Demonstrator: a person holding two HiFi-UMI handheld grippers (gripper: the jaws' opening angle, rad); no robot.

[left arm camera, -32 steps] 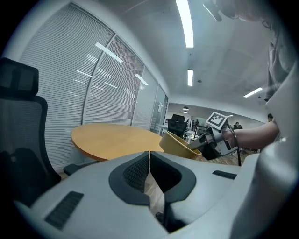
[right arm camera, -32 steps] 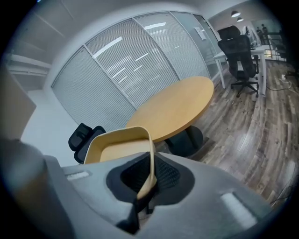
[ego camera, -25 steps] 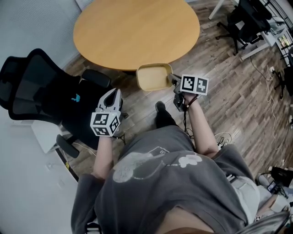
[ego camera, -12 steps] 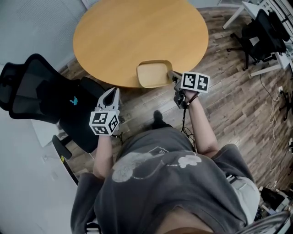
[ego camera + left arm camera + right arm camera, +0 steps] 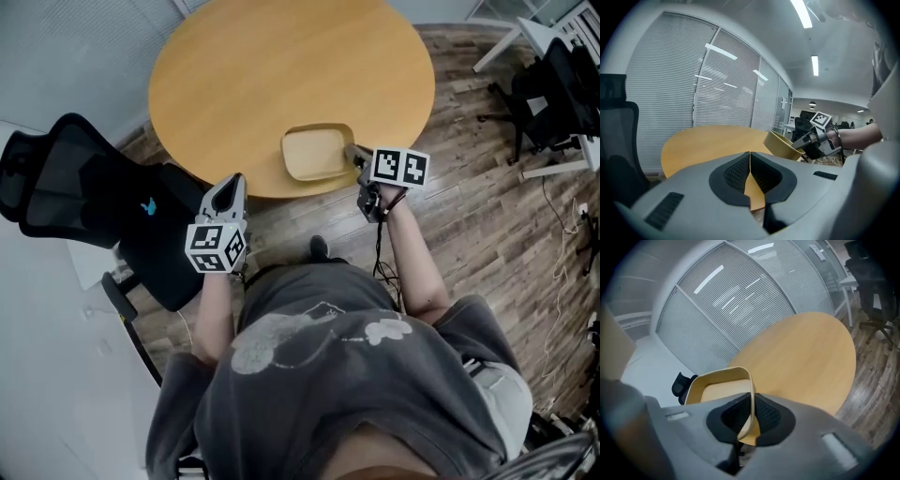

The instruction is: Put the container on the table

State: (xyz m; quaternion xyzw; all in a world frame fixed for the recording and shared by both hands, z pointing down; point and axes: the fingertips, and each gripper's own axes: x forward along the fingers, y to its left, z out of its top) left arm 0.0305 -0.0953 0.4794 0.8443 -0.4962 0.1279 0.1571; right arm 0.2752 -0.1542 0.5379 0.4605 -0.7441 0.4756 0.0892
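Note:
A tan, shallow container (image 5: 319, 153) hangs over the near edge of the round wooden table (image 5: 281, 66). My right gripper (image 5: 354, 155) is shut on the container's near right rim. In the right gripper view the rim (image 5: 751, 394) runs between the shut jaws of the right gripper (image 5: 751, 414), and the container (image 5: 719, 385) tilts out in front over the table (image 5: 806, 352). My left gripper (image 5: 230, 190) hovers off the table's near left edge, shut with nothing in it. The left gripper view has the left gripper (image 5: 750, 157) closed, with the container (image 5: 782, 145) off to its right.
A black office chair (image 5: 84, 187) stands at the left, close to the table and my left gripper. More chairs and a desk (image 5: 553, 84) sit at the far right on the wood floor (image 5: 478, 206). Slatted blinds (image 5: 717, 93) line the wall behind the table.
The container has moved forward with the right gripper, from over the floor before the table to over its near edge. The left gripper has stayed shut beside the chair.

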